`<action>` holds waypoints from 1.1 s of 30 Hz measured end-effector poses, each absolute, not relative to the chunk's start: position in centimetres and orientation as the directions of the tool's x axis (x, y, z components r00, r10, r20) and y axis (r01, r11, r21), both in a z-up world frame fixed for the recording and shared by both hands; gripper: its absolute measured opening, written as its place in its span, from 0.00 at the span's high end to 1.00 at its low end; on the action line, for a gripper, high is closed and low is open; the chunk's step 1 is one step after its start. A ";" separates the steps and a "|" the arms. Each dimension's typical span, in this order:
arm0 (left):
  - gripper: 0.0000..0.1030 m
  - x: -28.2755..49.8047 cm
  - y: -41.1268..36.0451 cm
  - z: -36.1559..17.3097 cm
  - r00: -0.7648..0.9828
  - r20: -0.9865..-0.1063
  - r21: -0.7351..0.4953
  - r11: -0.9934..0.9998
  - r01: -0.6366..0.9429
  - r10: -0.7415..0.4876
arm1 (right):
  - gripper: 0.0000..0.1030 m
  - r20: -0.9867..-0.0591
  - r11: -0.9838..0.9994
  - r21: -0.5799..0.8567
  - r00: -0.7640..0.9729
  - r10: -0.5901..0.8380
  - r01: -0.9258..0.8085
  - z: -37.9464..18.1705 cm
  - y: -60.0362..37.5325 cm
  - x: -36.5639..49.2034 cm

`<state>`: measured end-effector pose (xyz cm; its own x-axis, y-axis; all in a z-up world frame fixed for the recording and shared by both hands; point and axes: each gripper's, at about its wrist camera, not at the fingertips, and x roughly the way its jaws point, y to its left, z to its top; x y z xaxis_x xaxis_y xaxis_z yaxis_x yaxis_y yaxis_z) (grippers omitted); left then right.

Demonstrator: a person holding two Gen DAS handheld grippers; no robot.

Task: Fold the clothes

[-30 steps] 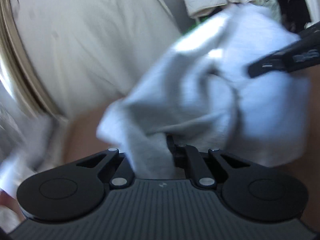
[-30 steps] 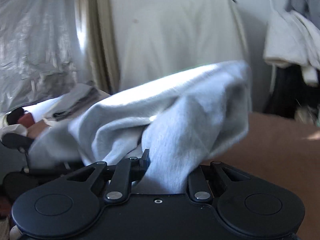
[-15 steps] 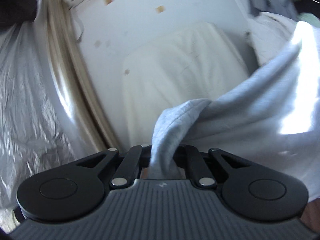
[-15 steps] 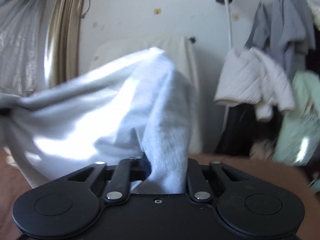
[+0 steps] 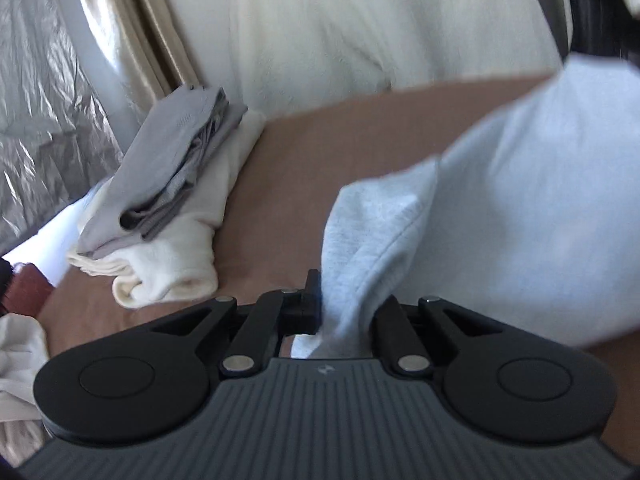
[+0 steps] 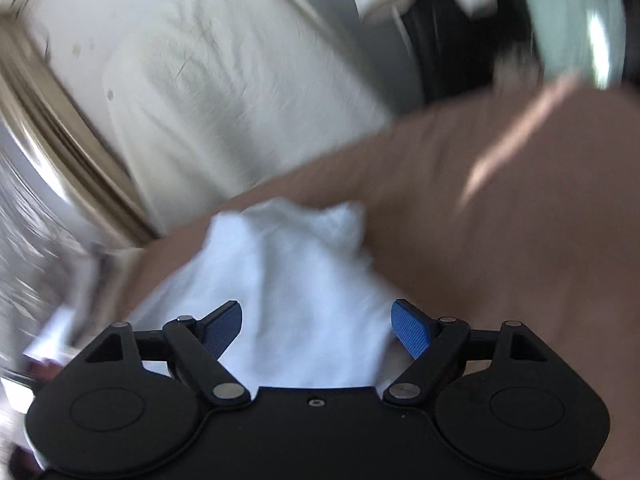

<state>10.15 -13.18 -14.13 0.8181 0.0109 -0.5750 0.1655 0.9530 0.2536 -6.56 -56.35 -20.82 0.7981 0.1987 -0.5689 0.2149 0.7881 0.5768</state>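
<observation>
A light grey sweatshirt (image 5: pixel 520 208) hangs over the brown table (image 5: pixel 340 152). My left gripper (image 5: pixel 344 312) is shut on a fold of it, and the cloth spreads away to the right. In the right wrist view the same garment (image 6: pixel 296 292) lies bunched on the table just ahead of my right gripper (image 6: pixel 316 328). The right jaws stand wide open with the blue pads (image 6: pixel 412 332) showing, and they hold nothing. The right view is blurred by motion.
A folded stack of grey (image 5: pixel 168 172) and cream clothes (image 5: pixel 180 264) sits at the table's left side. A white-draped piece of furniture (image 5: pixel 360 24) and a beige curtain (image 5: pixel 152 36) stand behind. More white cloth (image 5: pixel 16 368) lies at the near left edge.
My right gripper has opened and let go of the sweatshirt, which dropped to the table. Both grippers have tilted down from the wall toward the table. The left still grips the cloth.
</observation>
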 end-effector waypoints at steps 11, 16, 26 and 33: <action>0.92 11.5 -11.0 -12.7 0.821 -0.571 0.178 0.975 0.131 -0.006 | 0.17 -0.677 0.778 0.579 0.677 0.289 0.246 -26.8 -53.8 -4.8; 0.90 12.3 -9.2 -12.8 0.776 -0.626 0.038 0.990 0.133 -0.080 | 0.71 -0.629 0.852 0.500 0.742 0.232 0.158 -25.2 -52.3 -4.8; 0.85 10.6 -6.2 -10.0 0.744 -0.641 -0.147 0.982 0.123 -0.189 | 0.92 -0.576 0.890 0.440 0.798 0.179 0.117 -24.3 -50.9 -5.1; 0.82 9.5 -5.9 -10.5 0.715 -0.674 -0.172 0.981 0.093 -0.187 | 0.92 -0.523 0.899 0.436 0.823 0.219 0.037 -23.0 -48.8 -5.9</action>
